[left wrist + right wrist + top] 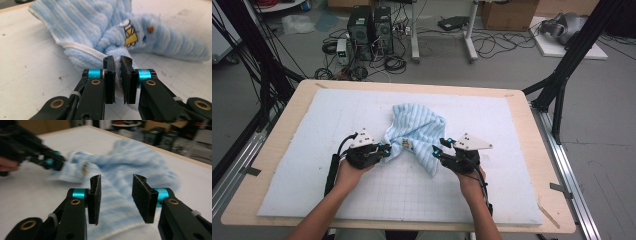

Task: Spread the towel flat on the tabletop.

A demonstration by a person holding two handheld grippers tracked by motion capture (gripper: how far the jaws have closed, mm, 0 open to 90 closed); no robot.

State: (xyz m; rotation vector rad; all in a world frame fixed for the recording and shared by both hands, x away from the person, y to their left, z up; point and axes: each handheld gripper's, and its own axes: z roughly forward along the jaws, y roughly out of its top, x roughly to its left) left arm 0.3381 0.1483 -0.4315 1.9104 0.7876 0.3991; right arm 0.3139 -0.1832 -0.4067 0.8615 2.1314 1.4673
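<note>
- The left tool (385,149) sits at the left of the towel (417,131), its tip on the cloth's near left edge.
- In the left gripper view, the left tool (117,65) has its jaws drawn almost together, pinching a bunched fold of the towel (100,27) with the white hem beside them; cloth shows in the narrow gap.
- The towel is light blue with pale stripes and lies crumpled near the middle of the white mat (312,150) on the counter (277,165).
- A small embroidered patch (130,33) in yellow and white sits on the cloth just beyond the left tool's jaws.
- From the pinched spot the towel rises to a wider heap toward the far side, then runs down in a long tongue toward the right tool (437,149).
- The right tool's tip lies at the right edge of that tongue, just beside or touching it; the high view does not settle which.
- In the right gripper view, the right tool (116,195) has its jaws spread, with the towel (125,170) lying flat beneath and beyond the gap; the pads press on nothing.
- That same view shows the left tool (58,163) farther off, gripping the towel's far corner.
</note>
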